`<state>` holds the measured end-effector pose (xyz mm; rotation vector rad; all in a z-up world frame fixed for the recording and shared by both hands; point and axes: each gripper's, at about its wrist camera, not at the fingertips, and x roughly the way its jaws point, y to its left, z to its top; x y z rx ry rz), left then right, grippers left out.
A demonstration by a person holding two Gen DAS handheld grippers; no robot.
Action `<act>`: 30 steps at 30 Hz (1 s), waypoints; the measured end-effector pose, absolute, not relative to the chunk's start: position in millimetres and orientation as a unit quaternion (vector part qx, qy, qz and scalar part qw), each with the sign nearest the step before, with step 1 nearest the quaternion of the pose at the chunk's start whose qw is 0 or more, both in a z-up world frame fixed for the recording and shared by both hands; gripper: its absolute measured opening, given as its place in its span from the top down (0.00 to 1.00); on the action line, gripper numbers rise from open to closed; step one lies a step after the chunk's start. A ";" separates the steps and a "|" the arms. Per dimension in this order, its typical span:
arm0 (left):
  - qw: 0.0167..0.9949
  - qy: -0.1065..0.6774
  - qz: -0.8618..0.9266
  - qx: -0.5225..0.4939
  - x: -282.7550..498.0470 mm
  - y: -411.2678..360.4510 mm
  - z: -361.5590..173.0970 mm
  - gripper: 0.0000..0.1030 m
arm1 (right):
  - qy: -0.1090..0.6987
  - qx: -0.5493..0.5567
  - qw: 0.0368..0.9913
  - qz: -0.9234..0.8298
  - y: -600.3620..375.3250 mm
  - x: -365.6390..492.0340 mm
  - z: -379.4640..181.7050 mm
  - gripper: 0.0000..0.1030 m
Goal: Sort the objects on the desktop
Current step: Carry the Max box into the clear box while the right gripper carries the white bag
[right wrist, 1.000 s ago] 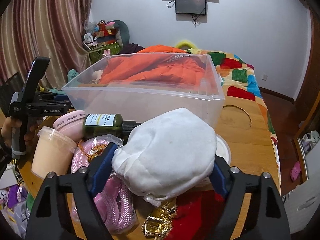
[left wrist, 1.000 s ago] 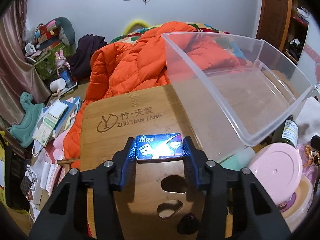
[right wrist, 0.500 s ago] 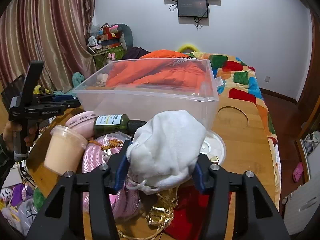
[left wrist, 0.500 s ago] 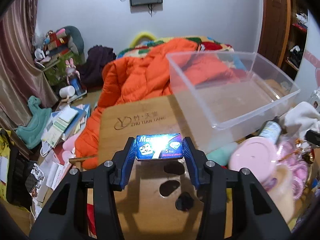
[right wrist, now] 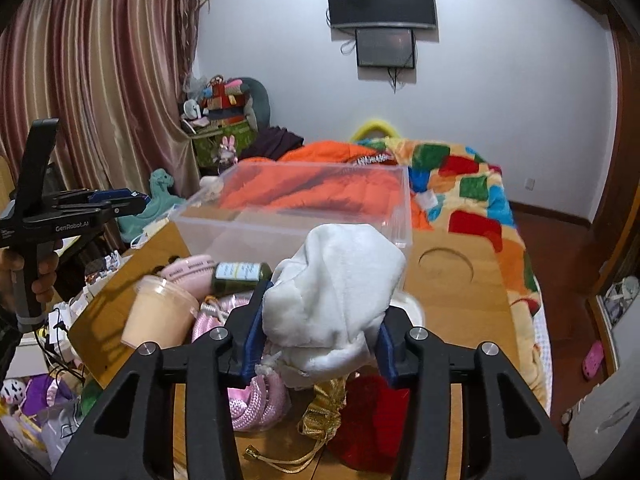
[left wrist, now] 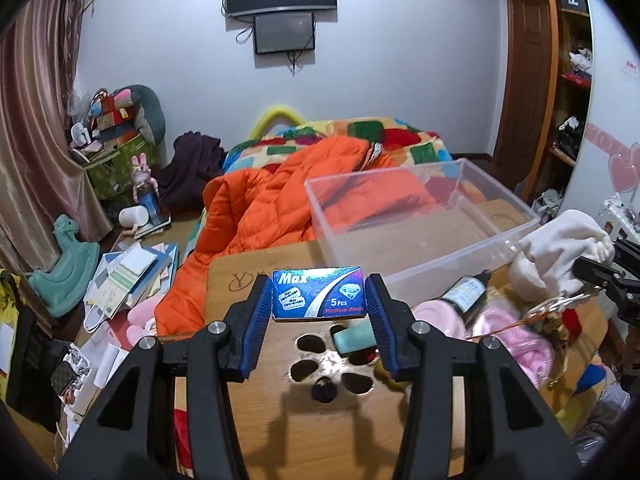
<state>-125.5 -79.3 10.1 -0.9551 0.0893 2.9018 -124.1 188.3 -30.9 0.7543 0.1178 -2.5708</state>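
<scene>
My left gripper (left wrist: 319, 312) is shut on a blue "Max" blade box (left wrist: 318, 294) and holds it above the wooden table (left wrist: 280, 432). My right gripper (right wrist: 320, 340) is shut on a white plush drawstring pouch (right wrist: 336, 292), lifted above the clutter; the pouch also shows in the left wrist view (left wrist: 560, 252). A clear plastic bin (right wrist: 296, 216) stands on the table beyond both grippers, seen from the left wrist view too (left wrist: 420, 220). The left gripper appears at the left edge of the right wrist view (right wrist: 132, 202).
On the table lie a dark green bottle (right wrist: 240, 276), a pink round case (right wrist: 188, 272), a beige tub (right wrist: 160, 316), pink rope (right wrist: 256, 400), a gold pouch (right wrist: 324, 408), red cloth (right wrist: 372, 420) and a teal block (left wrist: 354, 338). An orange jacket (left wrist: 260, 216) lies behind.
Both grippers have risen and pulled back from the table. The right gripper has closed tighter on the white pouch and lifted it. The blade box stays held in the left gripper.
</scene>
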 end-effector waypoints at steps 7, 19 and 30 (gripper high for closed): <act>0.059 0.022 0.954 -0.294 -123.1 -71.7 23.8 0.54 | 0.052 0.251 0.233 -0.938 180.9 -126.5 -12.6 0.62; 0.079 0.010 0.954 -0.288 -147.5 -60.8 28.3 0.54 | 0.047 0.224 0.254 -0.940 166.9 -163.6 14.8 0.64; 0.095 0.009 0.946 -0.311 -192.3 -46.5 12.7 0.54 | 0.047 0.237 0.264 -0.934 157.4 -216.8 2.5 0.65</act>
